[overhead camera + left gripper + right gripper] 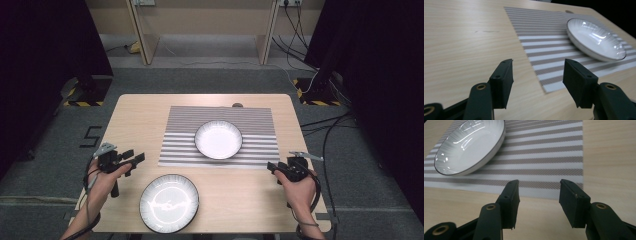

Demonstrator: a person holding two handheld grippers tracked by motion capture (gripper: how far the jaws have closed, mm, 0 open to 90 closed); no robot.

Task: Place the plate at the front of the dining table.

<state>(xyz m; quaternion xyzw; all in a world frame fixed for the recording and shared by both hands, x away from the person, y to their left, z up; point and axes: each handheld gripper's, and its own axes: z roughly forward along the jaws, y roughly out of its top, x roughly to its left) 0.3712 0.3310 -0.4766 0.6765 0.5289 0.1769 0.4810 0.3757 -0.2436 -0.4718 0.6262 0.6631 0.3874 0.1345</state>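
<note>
A white ribbed plate [218, 139] rests on a striped grey-and-white placemat [182, 127] in the middle of the wooden table [135, 112]. A second, similar plate [169, 203] lies on the bare wood near the front edge. My left gripper [135, 156] hovers left of the mat's near corner, open and empty. My right gripper [274, 169] sits off the mat's near right corner, also open and empty. In the left gripper view the open gripper [537, 72] faces the mat [541, 42] and plate [596, 40]. In the right gripper view the open gripper [539, 195] faces the mat [544, 157] and plate [469, 145].
Grey carpet surrounds the table, with cables [330, 135] trailing on the right. Black curtains stand at both sides and wooden furniture legs [142, 35] at the back. Bare wood lies left of the mat and between the front plate and my right hand.
</note>
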